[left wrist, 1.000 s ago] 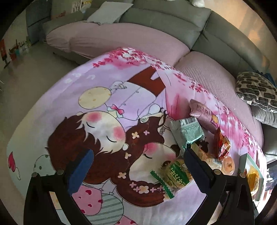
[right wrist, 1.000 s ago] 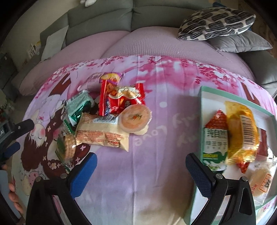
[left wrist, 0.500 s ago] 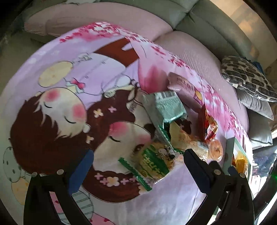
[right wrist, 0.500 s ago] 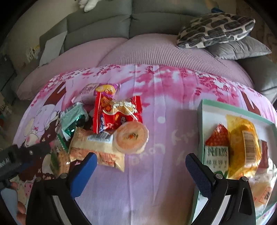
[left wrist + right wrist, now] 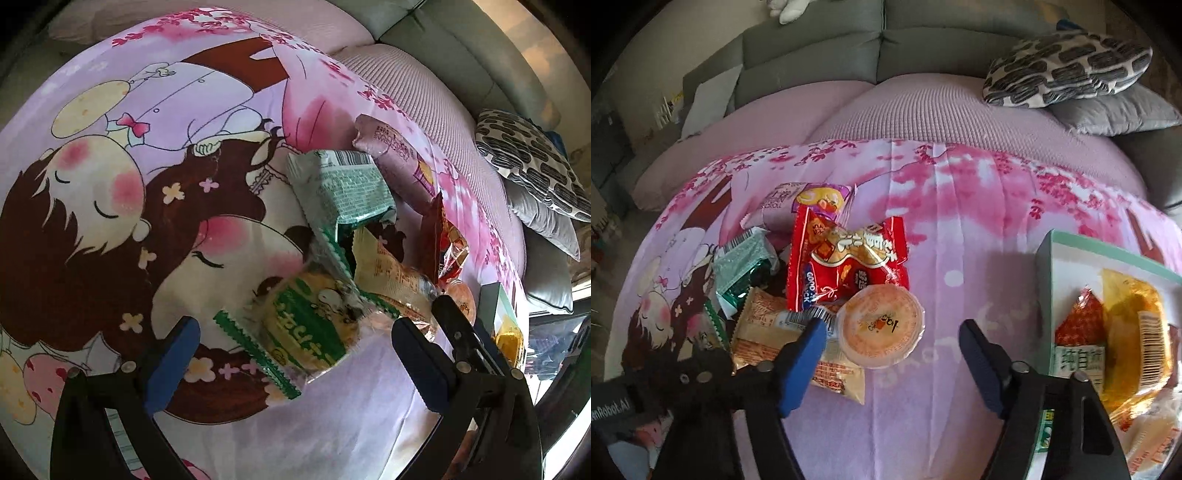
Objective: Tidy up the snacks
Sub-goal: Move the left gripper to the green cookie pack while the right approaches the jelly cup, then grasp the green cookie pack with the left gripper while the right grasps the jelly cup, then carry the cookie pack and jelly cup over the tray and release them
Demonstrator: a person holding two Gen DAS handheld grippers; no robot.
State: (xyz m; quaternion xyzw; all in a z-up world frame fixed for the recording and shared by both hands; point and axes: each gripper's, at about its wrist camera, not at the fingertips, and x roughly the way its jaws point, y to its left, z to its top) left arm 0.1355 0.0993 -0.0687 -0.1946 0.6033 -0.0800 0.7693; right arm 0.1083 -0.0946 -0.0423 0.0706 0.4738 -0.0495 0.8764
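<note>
Several crinkled snack packets (image 5: 846, 266), piled, overlapping

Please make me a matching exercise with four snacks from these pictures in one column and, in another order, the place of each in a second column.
1. jelly cup
2. red packet
3. green round cookie
4. milk carton

a. inside the box
b. between the left gripper's open fingers
c. between the right gripper's closing fingers, not yet touched
d. just behind the jelly cup, in the pile

Pairs: 1-c, 2-d, 3-b, 4-a
</note>
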